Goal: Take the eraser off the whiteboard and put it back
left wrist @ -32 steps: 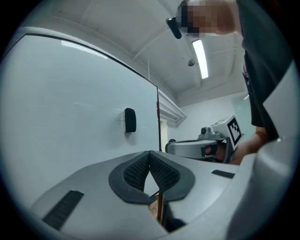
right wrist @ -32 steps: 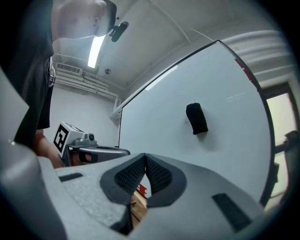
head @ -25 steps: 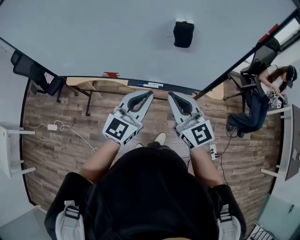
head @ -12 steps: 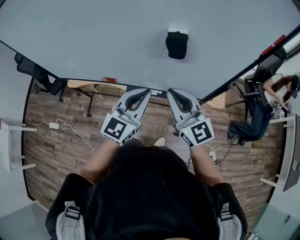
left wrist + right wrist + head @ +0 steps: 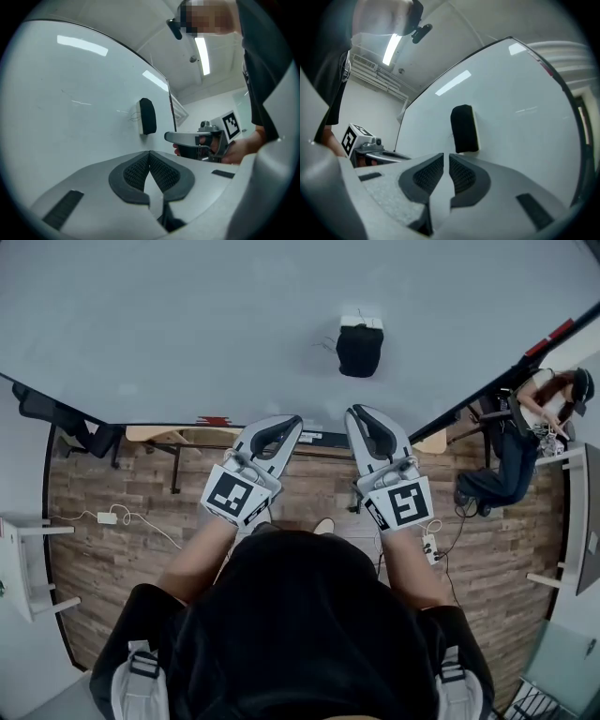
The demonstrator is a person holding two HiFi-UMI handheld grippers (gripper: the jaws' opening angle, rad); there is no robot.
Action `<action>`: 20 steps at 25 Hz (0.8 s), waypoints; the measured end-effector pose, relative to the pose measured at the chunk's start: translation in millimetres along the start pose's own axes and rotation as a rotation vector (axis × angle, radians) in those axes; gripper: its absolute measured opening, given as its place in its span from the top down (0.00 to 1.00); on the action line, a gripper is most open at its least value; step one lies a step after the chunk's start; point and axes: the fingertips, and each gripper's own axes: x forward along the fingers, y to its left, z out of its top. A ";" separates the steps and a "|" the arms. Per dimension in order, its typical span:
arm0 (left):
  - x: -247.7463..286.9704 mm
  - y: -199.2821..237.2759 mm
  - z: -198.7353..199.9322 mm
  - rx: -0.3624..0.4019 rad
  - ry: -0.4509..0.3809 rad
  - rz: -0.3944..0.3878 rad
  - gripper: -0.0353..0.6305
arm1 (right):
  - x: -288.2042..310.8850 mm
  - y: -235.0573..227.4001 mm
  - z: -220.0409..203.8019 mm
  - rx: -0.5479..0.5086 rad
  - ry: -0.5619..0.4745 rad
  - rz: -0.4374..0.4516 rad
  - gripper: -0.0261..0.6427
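**Approach to the eraser, no grip yet**

Head view: the black, block-shaped eraser (image 5: 360,350) sat on the smooth, pale whiteboard (image 5: 187,324). It lay beyond both grey grippers, closer to the right gripper (image 5: 358,414) than to the left gripper (image 5: 290,421).

Left gripper view: its ribbed dark pads were pressed together on nothing, and the eraser hung ahead on the board.

Right gripper view: the jaws had just been opening to a thin slit with nothing between them. The eraser stood straight ahead, a pale layer against the board.

This looked like the reach. The next move likely needed a wider spread to straddle the block's sides.
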 end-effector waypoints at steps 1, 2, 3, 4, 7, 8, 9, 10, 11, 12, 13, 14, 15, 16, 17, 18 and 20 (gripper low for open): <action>1.9 3.8 1.4 -0.002 -0.006 -0.016 0.95 | 2.8 -4.1 3.3 -0.013 -0.004 -0.034 0.92; 3.5 7.2 2.8 -0.005 -0.012 -0.031 0.95 | 5.2 -7.8 6.6 -0.026 -0.007 -0.069 0.91; 4.6 10.3 4.0 -0.006 -0.016 -0.046 0.95 | 7.4 -11.1 9.6 -0.037 -0.009 -0.102 0.90; 5.3 13.4 5.1 -0.005 -0.019 -0.059 0.95 | 9.6 -13.9 12.5 -0.047 -0.011 -0.132 0.89; 7.5 21.2 6.3 -0.005 -0.025 -0.097 0.95 | 14.1 -21.9 19.4 -0.077 -0.016 -0.224 0.84; 8.4 23.1 6.6 -0.007 -0.027 -0.108 0.95 | 15.1 -23.8 20.7 -0.087 -0.015 -0.251 0.82; 9.1 24.8 7.0 -0.009 -0.030 -0.118 0.95 | 16.6 -25.0 21.8 -0.097 -0.012 -0.274 0.79; 9.7 26.7 7.6 -0.012 -0.033 -0.127 0.95 | 18.9 -25.8 23.0 -0.106 -0.009 -0.291 0.75; 10.4 28.6 8.5 -0.013 -0.036 -0.135 0.95 | 21.6 -26.7 24.6 -0.114 -0.007 -0.307 0.71; 11.3 30.4 9.7 -0.014 -0.040 -0.143 0.95 | 24.3 -27.9 26.6 -0.122 -0.006 -0.324 0.67; 12.3 31.8 10.9 -0.014 -0.044 -0.151 0.95 | 26.5 -29.7 28.7 -0.131 -0.004 -0.344 0.65; 13.1 32.9 11.9 -0.015 -0.046 -0.161 0.95 | 28.3 -31.9 30.7 -0.141 -0.002 -0.365 0.62; 13.8 34.0 12.9 -0.015 -0.047 -0.169 0.95 | 30.0 -34.3 32.5 -0.151 -0.001 -0.386 0.61; 14.2 35.1 13.5 -0.016 -0.049 -0.177 0.95 | 31.7 -36.6 34.2 -0.158 0.000 -0.405 0.60; 14.6 36.4 14.0 -0.016 -0.051 -0.184 0.95 | 33.5 -38.5 35.6 -0.164 0.000 -0.420 0.60; 14.9 37.6 14.3 -0.016 -0.051 -0.190 0.95 | 35.4 -39.8 36.7 -0.169 0.001 -0.431 0.59; 15.3 39.3 14.0 -0.017 -0.051 -0.202 0.95 | 39.3 -40.7 37.9 -0.179 0.006 -0.447 0.58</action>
